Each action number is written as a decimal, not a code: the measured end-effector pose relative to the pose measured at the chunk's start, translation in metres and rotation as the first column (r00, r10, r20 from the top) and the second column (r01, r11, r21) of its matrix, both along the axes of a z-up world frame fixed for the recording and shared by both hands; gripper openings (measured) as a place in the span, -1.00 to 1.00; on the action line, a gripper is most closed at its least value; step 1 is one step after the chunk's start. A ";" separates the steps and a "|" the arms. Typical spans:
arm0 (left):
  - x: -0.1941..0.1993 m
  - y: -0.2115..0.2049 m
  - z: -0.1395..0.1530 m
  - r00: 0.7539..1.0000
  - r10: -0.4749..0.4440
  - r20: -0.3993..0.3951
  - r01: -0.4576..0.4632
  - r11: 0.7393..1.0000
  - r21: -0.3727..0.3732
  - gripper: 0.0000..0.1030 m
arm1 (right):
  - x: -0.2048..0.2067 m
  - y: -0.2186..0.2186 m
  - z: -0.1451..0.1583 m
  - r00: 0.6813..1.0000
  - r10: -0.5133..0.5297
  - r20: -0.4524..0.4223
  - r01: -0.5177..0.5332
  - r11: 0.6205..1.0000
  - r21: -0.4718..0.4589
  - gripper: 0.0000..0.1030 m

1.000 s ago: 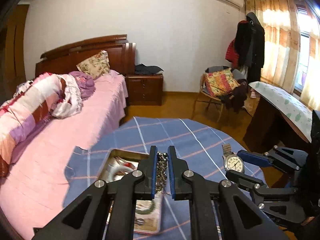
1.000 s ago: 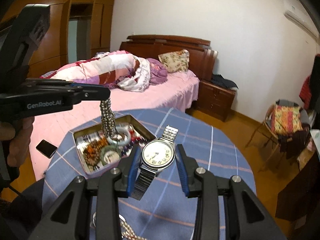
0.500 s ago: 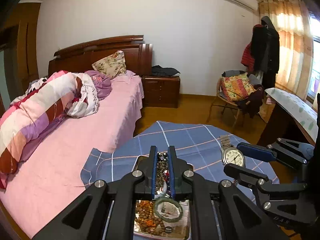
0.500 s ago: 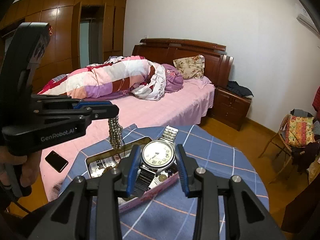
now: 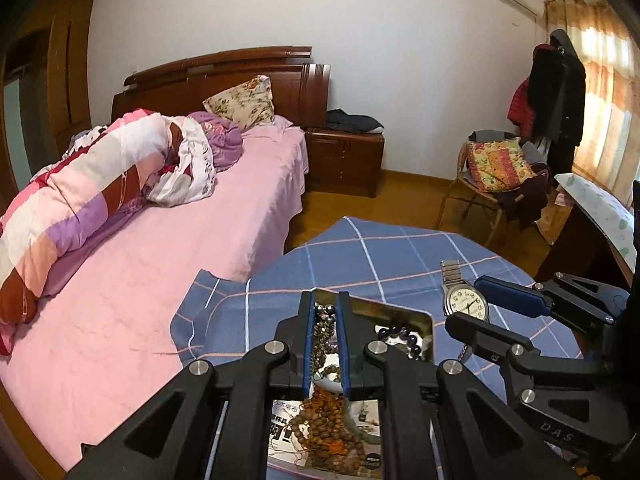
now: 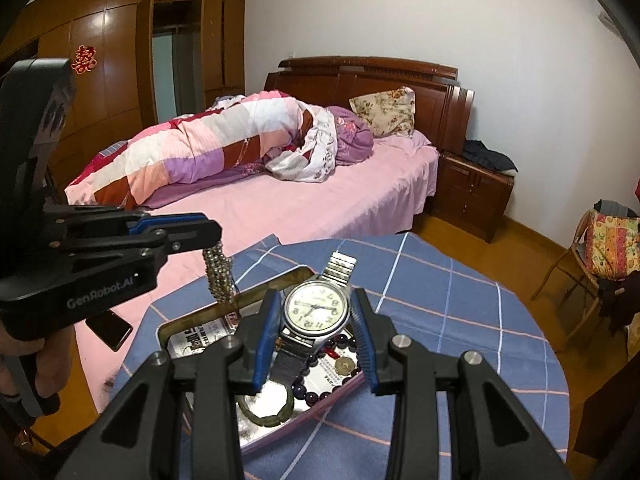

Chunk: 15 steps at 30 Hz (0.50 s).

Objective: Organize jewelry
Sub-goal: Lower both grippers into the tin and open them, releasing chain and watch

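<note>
The left gripper (image 6: pixel 214 242) pinches a silver bead strand (image 6: pixel 219 276) above the tin's (image 6: pixel 192 316) left edge. The right gripper (image 6: pixel 316 314) clamps a wristwatch (image 6: pixel 316 308) (face up) over the tin.

Standing against a white wall (image 5: pixel 400 40): wooden bed (image 5: pixel 240 200), nightstand (image 5: pixel 346 160). Glowing through curtains (image 5: pixel 608 80), daylight. Showing below: wood floor (image 5: pixel 400 196).

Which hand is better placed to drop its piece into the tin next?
Left, probably. The left tongs hold the silver bead strand dangling just over the tin. The right tongs grip the watch above the tin too, seemingly higher.
</note>
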<state>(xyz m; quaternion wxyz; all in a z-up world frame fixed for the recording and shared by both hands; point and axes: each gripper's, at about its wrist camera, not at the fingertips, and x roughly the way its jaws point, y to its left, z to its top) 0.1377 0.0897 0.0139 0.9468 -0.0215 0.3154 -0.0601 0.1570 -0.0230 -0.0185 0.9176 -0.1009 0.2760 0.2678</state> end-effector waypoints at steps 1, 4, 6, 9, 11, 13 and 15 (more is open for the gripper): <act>0.001 0.001 -0.001 1.000 0.002 -0.004 -0.002 1.000 -0.001 -0.82 | 0.002 0.001 -0.002 1.000 -0.001 -0.004 0.001 1.000 -0.001 -0.25; 0.004 0.001 -0.007 1.000 0.003 -0.018 -0.003 1.000 0.002 -0.82 | 0.005 0.004 -0.006 1.000 -0.005 -0.015 0.005 1.000 -0.009 -0.25; 0.005 0.001 -0.010 1.000 0.000 -0.026 0.000 1.000 0.004 -0.82 | 0.007 0.005 -0.010 1.000 -0.007 -0.022 0.006 1.000 -0.012 -0.25; 0.006 -0.002 -0.015 0.999 -0.006 -0.038 0.006 1.000 0.009 -0.82 | 0.010 0.006 -0.014 0.999 -0.010 -0.033 0.010 1.000 -0.018 -0.25; 0.007 -0.005 -0.019 0.999 -0.006 -0.046 0.007 1.000 0.017 -0.82 | 0.013 0.005 -0.018 0.999 -0.015 -0.043 0.014 1.000 -0.020 -0.25; 0.010 -0.005 -0.023 0.999 -0.005 -0.054 0.006 1.000 0.021 -0.82 | 0.016 0.006 -0.021 0.999 -0.017 -0.051 0.016 1.000 -0.025 -0.25; 0.012 -0.006 -0.026 0.998 -0.004 -0.063 0.006 1.000 0.024 -0.82 | 0.018 0.006 -0.025 0.998 -0.020 -0.060 0.018 0.999 -0.033 -0.25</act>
